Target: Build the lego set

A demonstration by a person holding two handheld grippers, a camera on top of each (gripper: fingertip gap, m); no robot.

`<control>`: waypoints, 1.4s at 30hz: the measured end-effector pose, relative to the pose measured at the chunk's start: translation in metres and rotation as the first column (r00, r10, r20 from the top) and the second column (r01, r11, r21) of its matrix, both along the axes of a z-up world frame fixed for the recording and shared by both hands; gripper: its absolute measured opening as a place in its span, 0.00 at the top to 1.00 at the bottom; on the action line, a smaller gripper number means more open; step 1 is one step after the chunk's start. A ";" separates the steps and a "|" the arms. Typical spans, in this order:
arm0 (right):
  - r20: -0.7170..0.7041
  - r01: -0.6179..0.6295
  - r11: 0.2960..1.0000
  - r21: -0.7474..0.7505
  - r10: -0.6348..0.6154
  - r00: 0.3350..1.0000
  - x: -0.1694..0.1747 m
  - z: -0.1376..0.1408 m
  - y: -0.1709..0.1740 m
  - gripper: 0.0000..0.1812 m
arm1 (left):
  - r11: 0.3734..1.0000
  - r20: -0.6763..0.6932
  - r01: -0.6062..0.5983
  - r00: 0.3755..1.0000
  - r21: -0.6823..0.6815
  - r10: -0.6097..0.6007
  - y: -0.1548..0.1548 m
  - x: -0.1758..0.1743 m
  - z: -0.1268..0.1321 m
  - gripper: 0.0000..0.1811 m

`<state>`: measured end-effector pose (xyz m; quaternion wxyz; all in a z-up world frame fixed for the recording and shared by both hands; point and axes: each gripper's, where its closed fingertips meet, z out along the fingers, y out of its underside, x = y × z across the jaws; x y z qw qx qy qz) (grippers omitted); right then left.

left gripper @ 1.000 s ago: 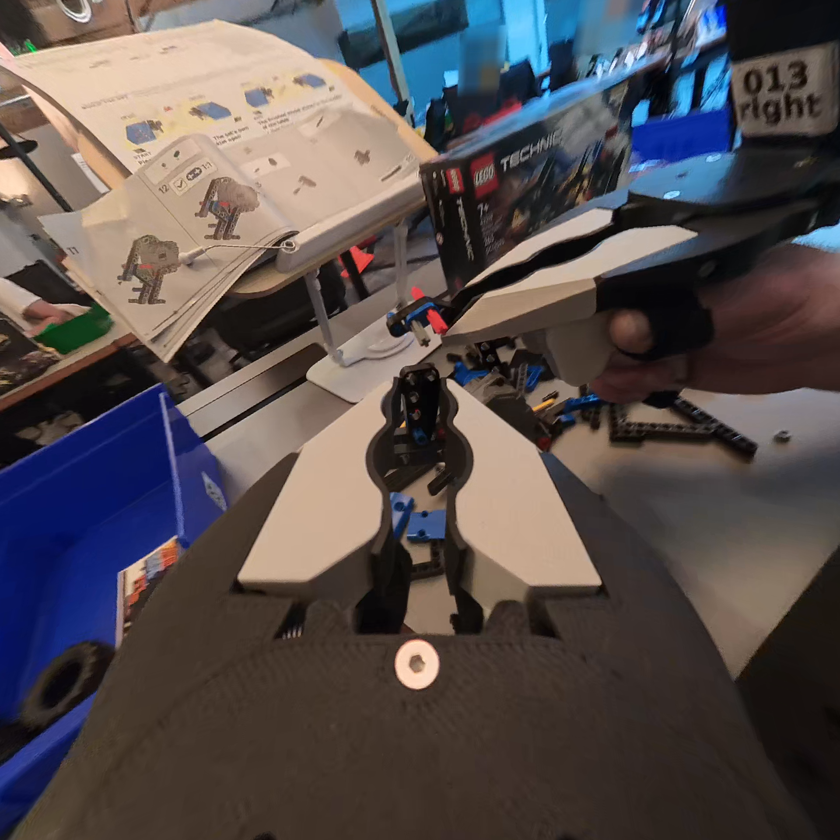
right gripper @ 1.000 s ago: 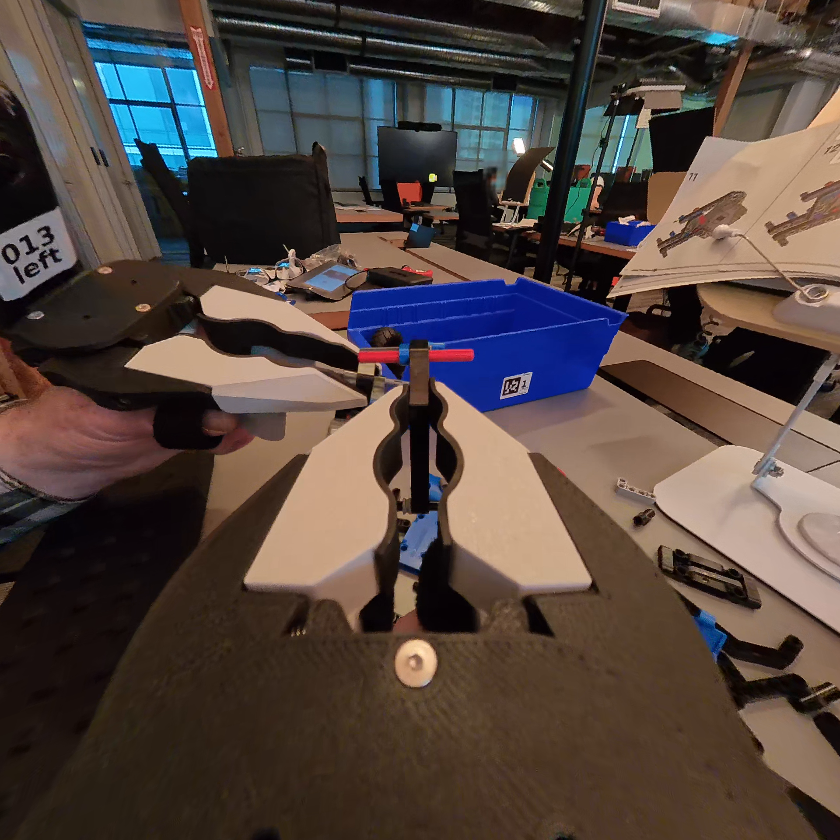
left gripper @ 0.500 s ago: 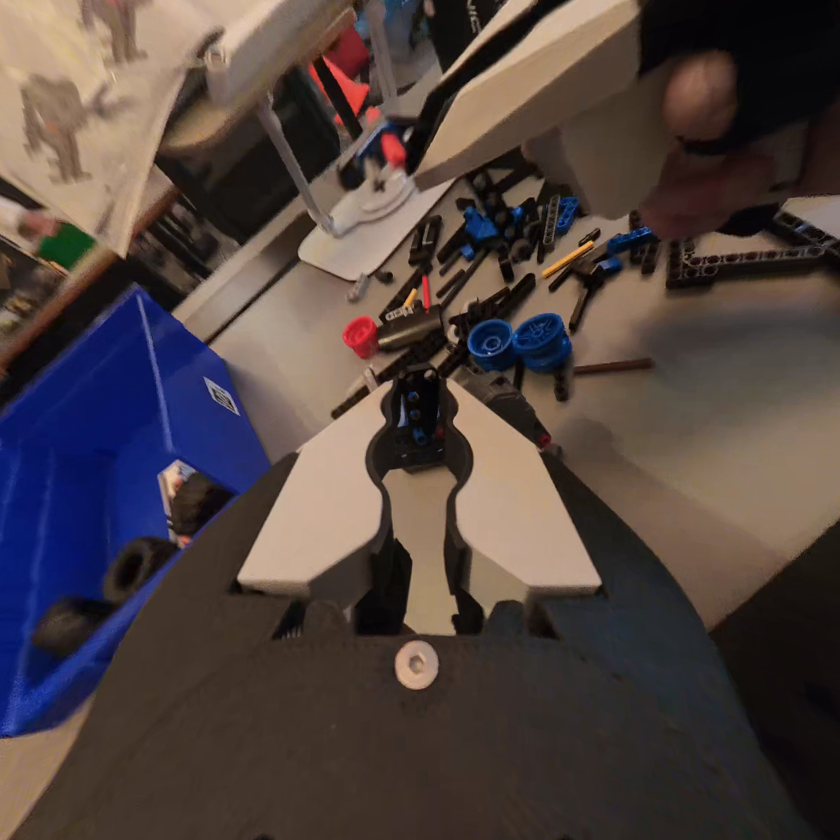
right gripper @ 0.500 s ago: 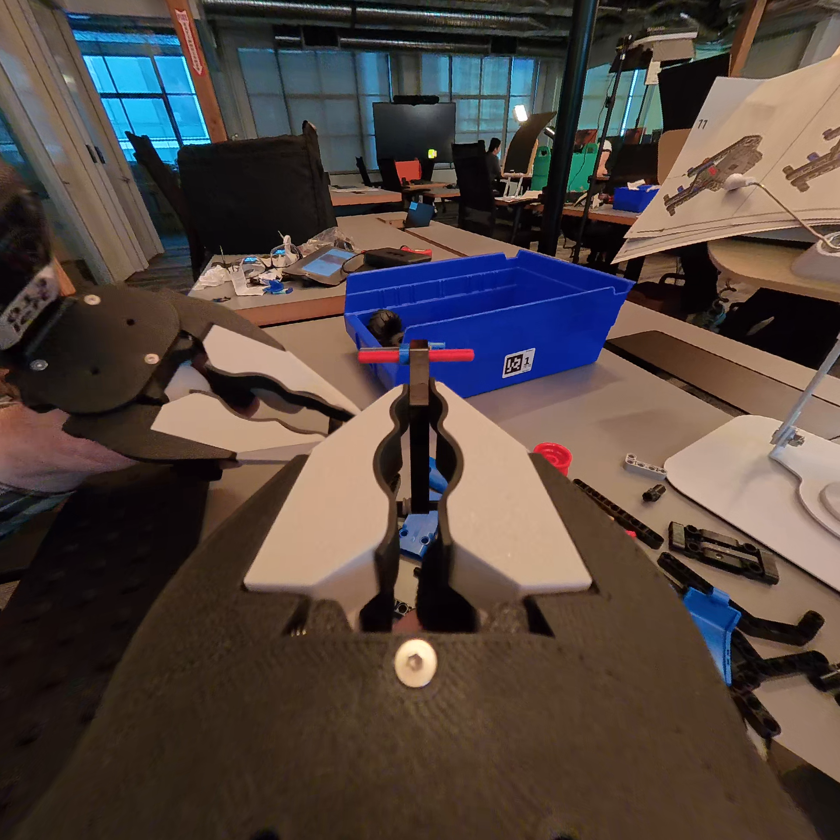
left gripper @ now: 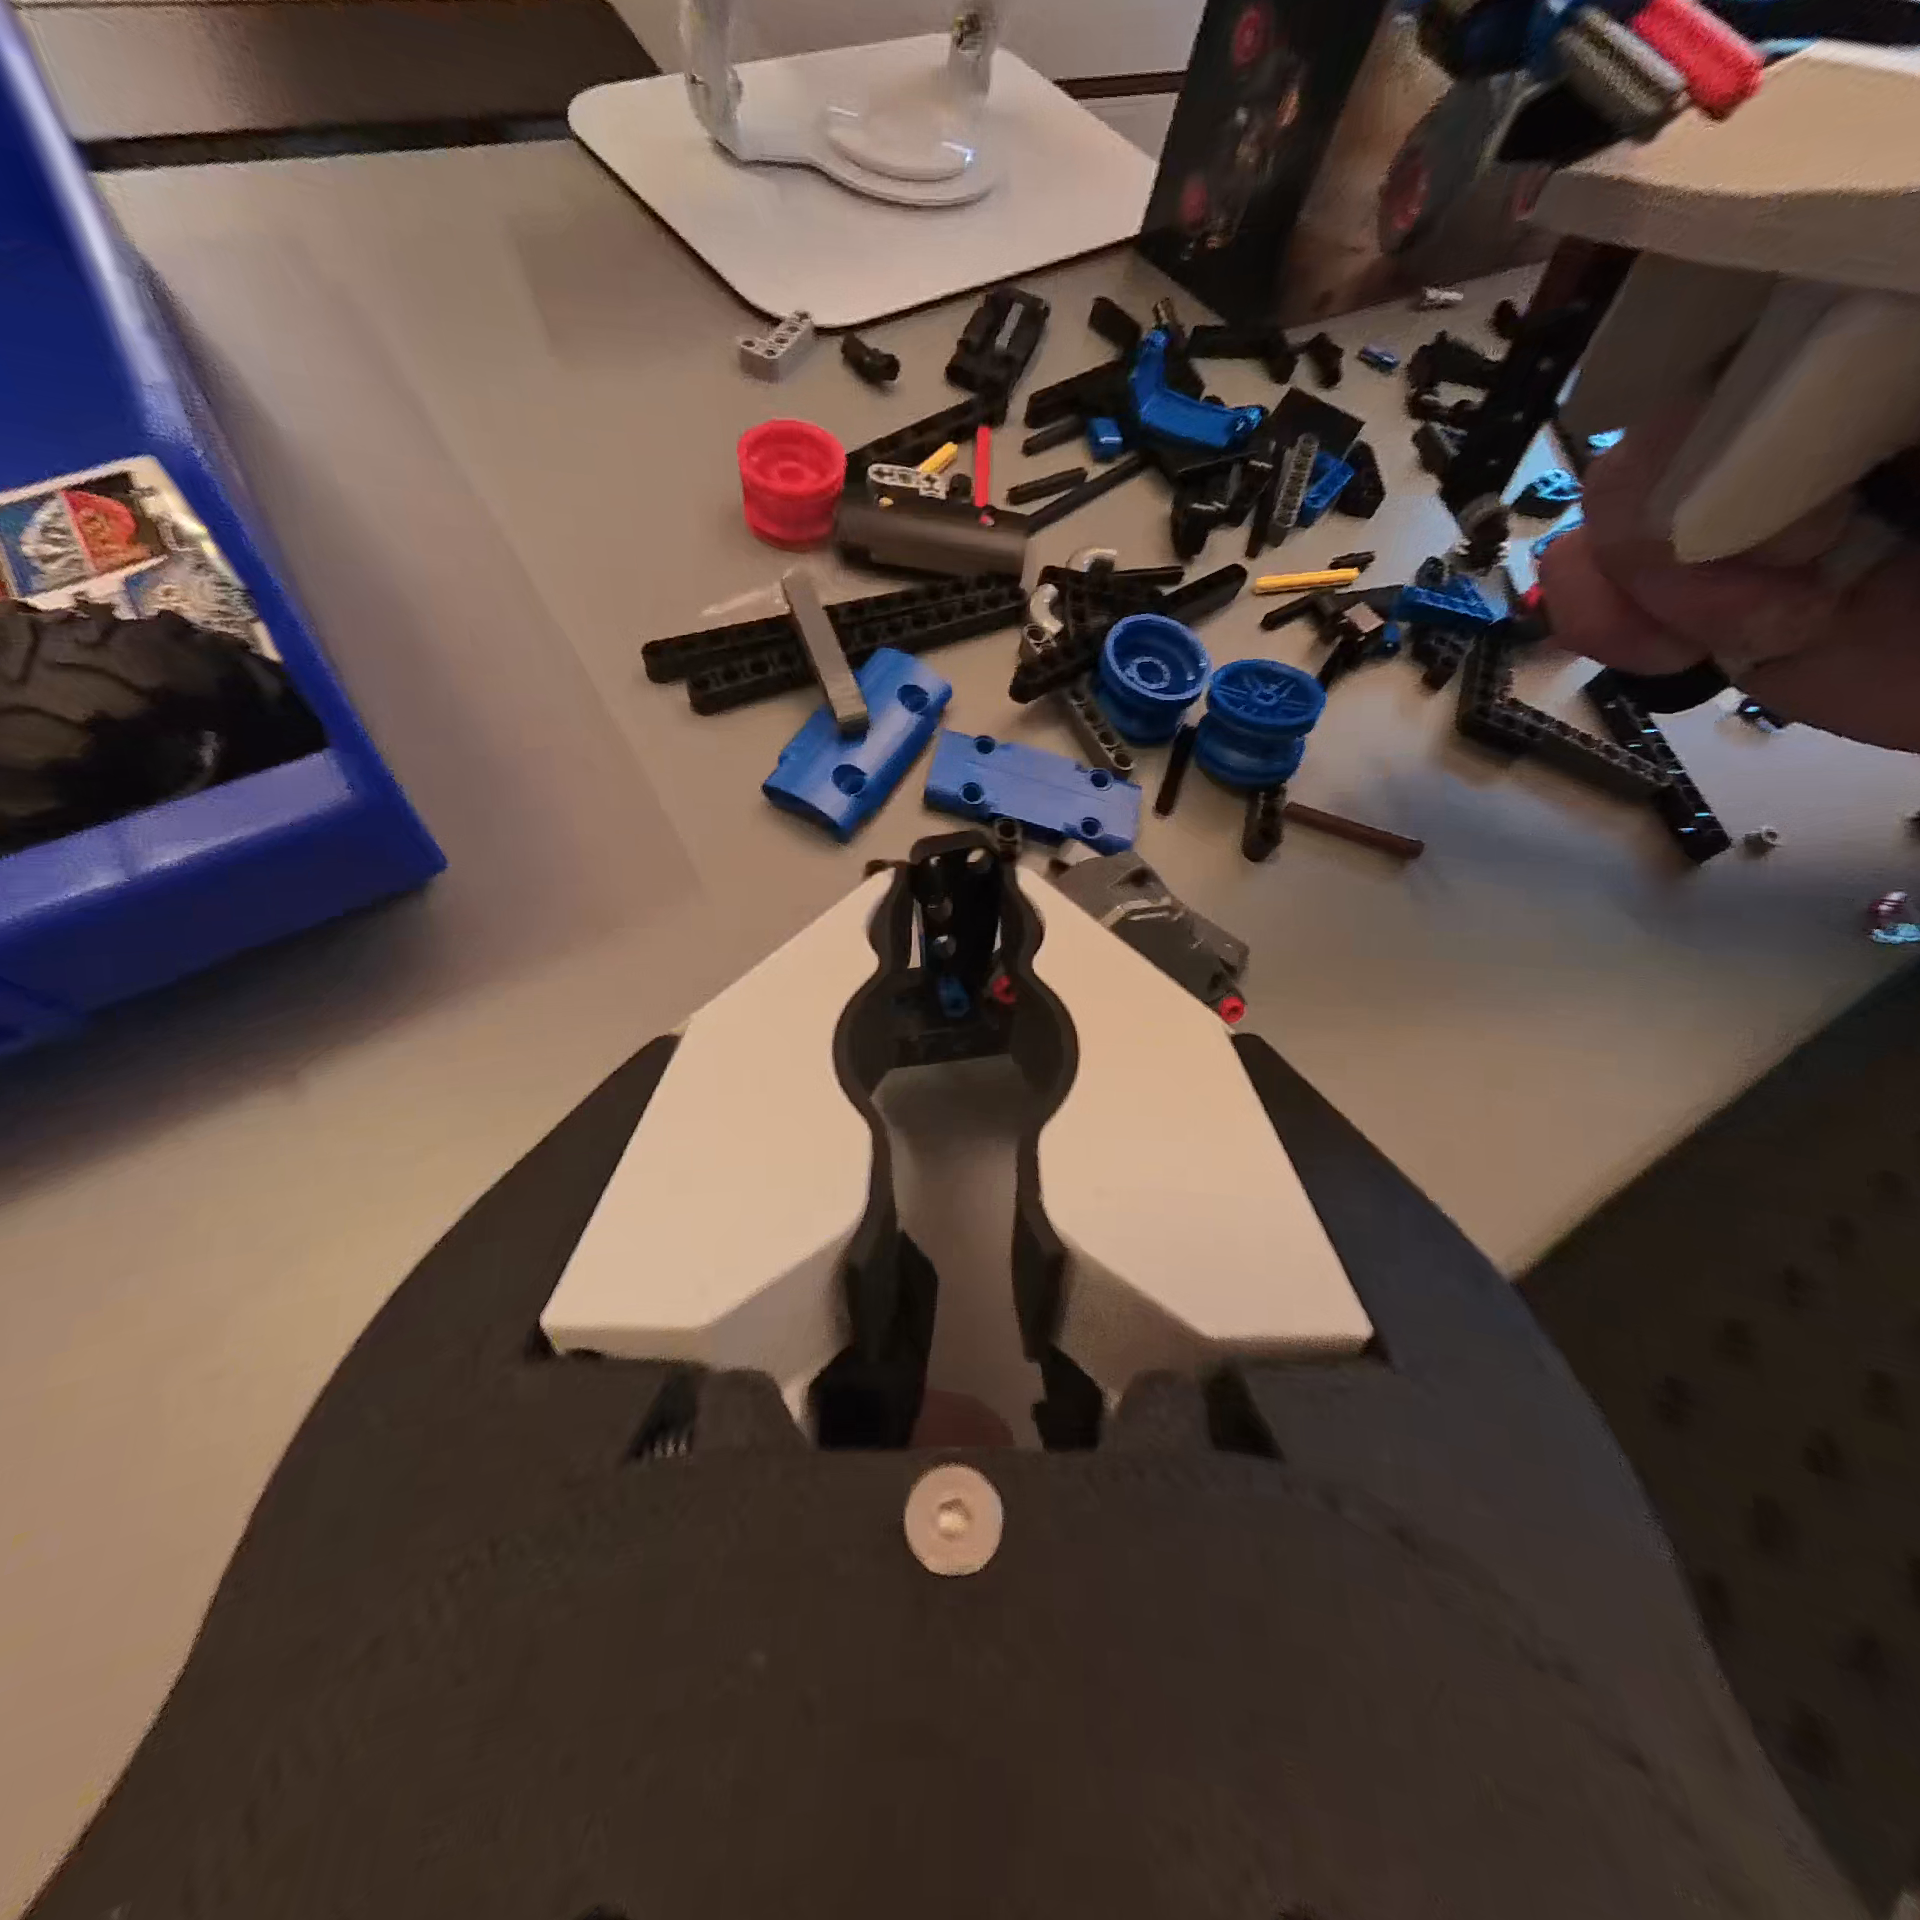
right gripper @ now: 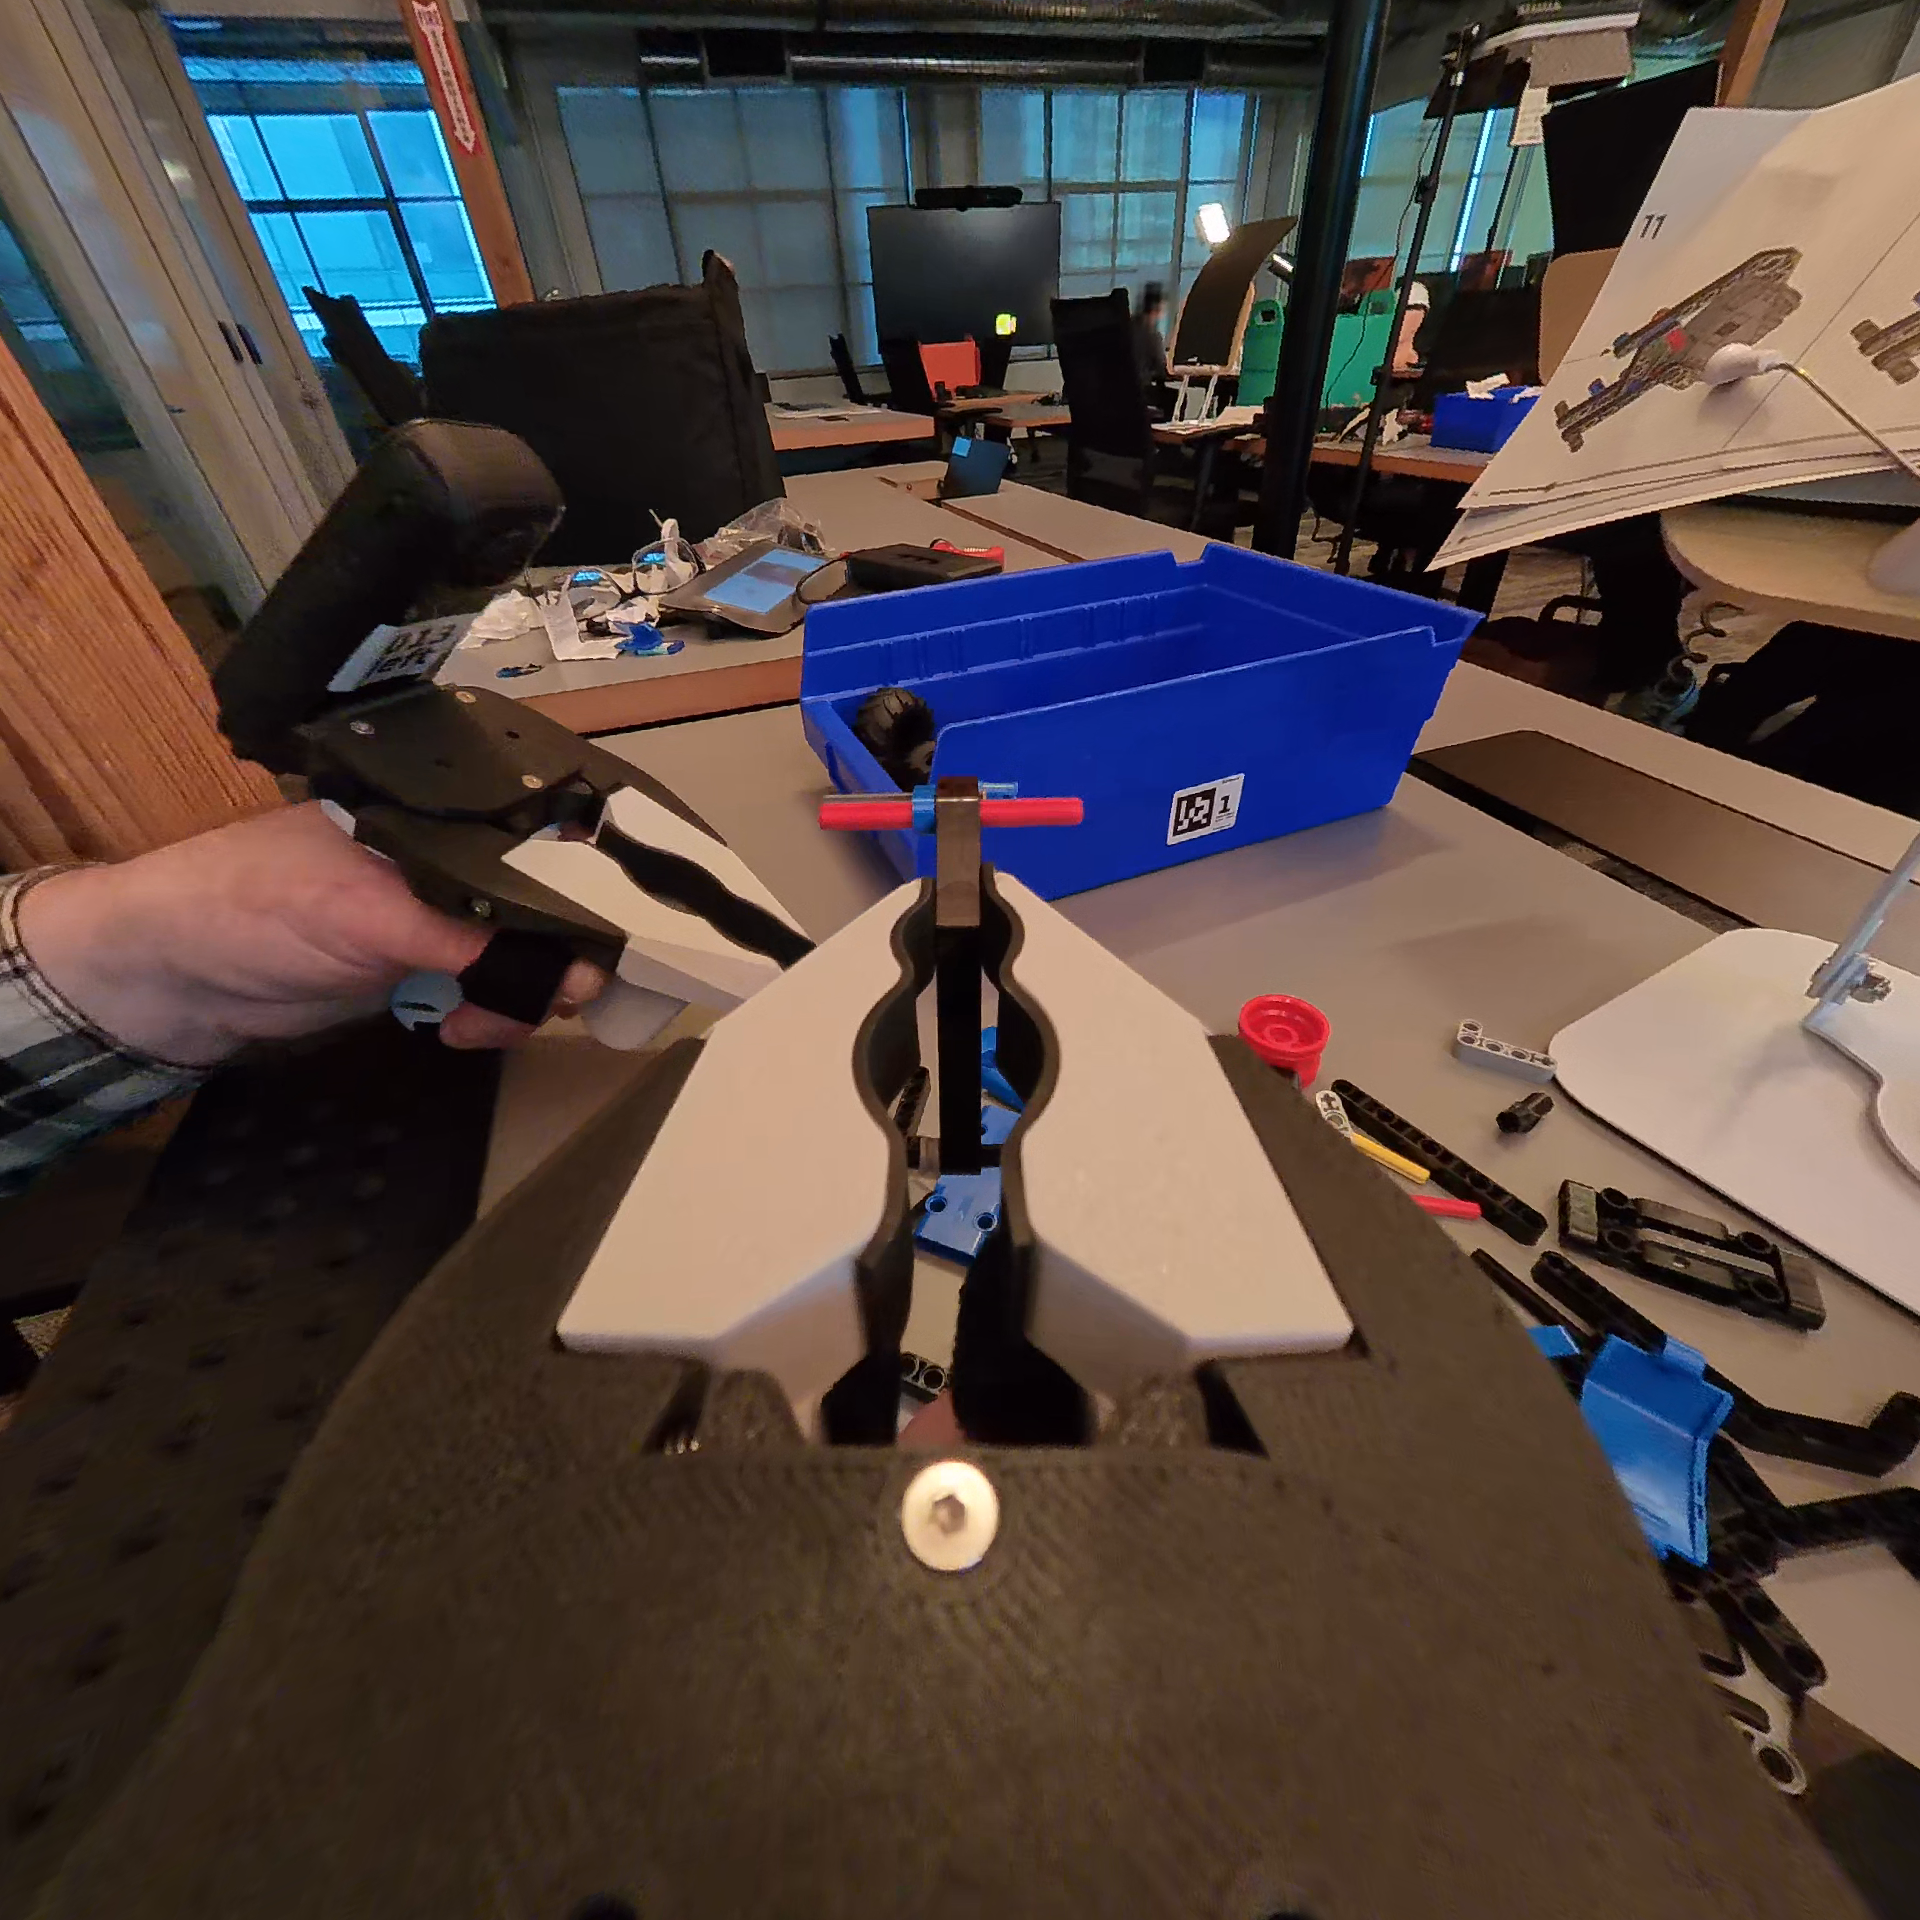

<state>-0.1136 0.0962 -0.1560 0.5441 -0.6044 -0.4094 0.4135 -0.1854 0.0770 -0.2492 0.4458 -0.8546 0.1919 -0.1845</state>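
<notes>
Gripping a black beam assembly [left gripper: 956,935], left tool [left gripper: 954,883]; right tool [right gripper: 958,883] clamps a red-axled piece [right gripper: 951,812]

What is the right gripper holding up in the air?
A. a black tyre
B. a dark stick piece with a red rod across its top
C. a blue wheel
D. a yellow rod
B: in the right wrist view the right gripper is shut on a dark stick piece that stands upright, with a red rod running sideways through a blue bit at its top.
</notes>
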 end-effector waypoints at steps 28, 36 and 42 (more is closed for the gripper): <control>0.030 -0.013 1.000 -0.004 0.013 0.999 -0.003 -0.008 -0.001 0.97 | 0.951 -0.010 0.245 0.968 -0.191 -0.252 -0.032 -0.002 -0.023 0.89; 0.065 -0.024 1.000 -0.013 0.025 0.998 -0.006 -0.018 -0.002 0.97 | 0.951 -0.018 0.260 0.964 -0.166 -0.267 -0.034 -0.001 -0.023 0.87; 0.067 -0.026 1.000 -0.016 0.027 0.997 -0.006 -0.019 -0.002 0.97 | 0.963 0.002 0.222 0.975 -0.152 -0.224 -0.031 0.004 -0.018 0.88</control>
